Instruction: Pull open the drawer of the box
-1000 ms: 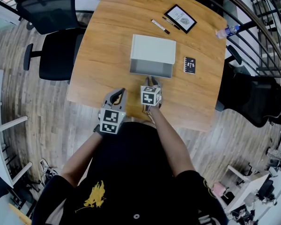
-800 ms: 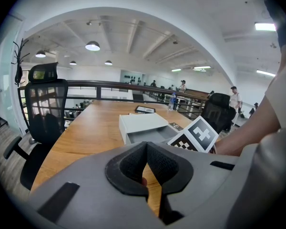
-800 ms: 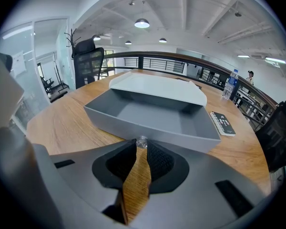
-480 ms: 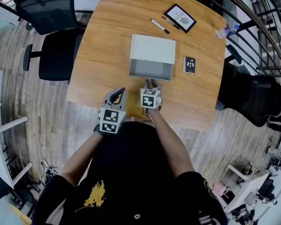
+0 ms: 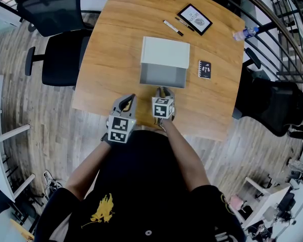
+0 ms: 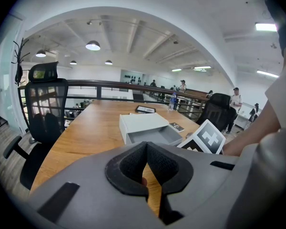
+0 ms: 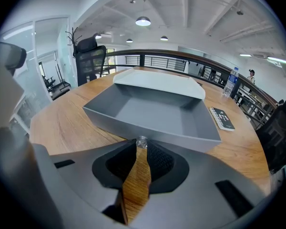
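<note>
A white box (image 5: 165,53) sits mid-table on the wooden table (image 5: 116,34). Its grey drawer (image 5: 162,75) is slid out toward me and is empty inside (image 7: 152,111). My right gripper (image 5: 163,90) is at the drawer's front wall, shut on a small shiny knob (image 7: 142,141) pinched between its tips (image 7: 142,145). My left gripper (image 5: 129,98) hovers to the left near the table's front edge, apart from the box (image 6: 143,122). Its jaws (image 6: 147,145) are shut with nothing in them.
A small black booklet (image 5: 205,69) lies right of the box. A framed black tablet (image 5: 194,19) and pens (image 5: 172,28) lie further back. A plastic bottle (image 5: 244,34) stands at the right edge. Office chairs stand at the left (image 5: 60,54) and right (image 5: 275,105) of the table.
My right gripper has drawn back slightly toward me, and the drawer has slid out a little further with it. The left gripper has not moved.
</note>
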{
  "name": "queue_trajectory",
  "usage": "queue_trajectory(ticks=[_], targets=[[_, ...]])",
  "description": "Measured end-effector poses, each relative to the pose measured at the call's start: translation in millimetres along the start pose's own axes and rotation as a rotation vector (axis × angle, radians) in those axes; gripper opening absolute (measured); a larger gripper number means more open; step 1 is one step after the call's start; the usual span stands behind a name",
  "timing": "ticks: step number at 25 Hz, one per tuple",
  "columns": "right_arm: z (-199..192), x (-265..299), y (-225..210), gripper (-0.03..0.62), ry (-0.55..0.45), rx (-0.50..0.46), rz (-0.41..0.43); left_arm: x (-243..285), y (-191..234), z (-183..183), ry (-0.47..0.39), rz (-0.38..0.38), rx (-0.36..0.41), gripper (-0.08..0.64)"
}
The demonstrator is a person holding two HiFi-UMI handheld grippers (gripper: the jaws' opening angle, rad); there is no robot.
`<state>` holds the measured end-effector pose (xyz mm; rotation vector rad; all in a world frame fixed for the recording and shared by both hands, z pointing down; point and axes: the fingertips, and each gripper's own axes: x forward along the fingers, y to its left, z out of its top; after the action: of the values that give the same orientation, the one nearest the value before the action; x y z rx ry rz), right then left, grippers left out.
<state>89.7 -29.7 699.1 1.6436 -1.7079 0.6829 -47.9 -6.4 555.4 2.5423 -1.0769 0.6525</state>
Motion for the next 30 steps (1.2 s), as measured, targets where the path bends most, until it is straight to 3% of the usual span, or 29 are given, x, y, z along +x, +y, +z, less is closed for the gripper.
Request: queue_trajectory(ticks=[30], targets=[[-7, -12, 1, 0.066, -0.004, -0.009, 0.009, 2, -6, 2, -0.004, -0.007, 0.000, 0.009]])
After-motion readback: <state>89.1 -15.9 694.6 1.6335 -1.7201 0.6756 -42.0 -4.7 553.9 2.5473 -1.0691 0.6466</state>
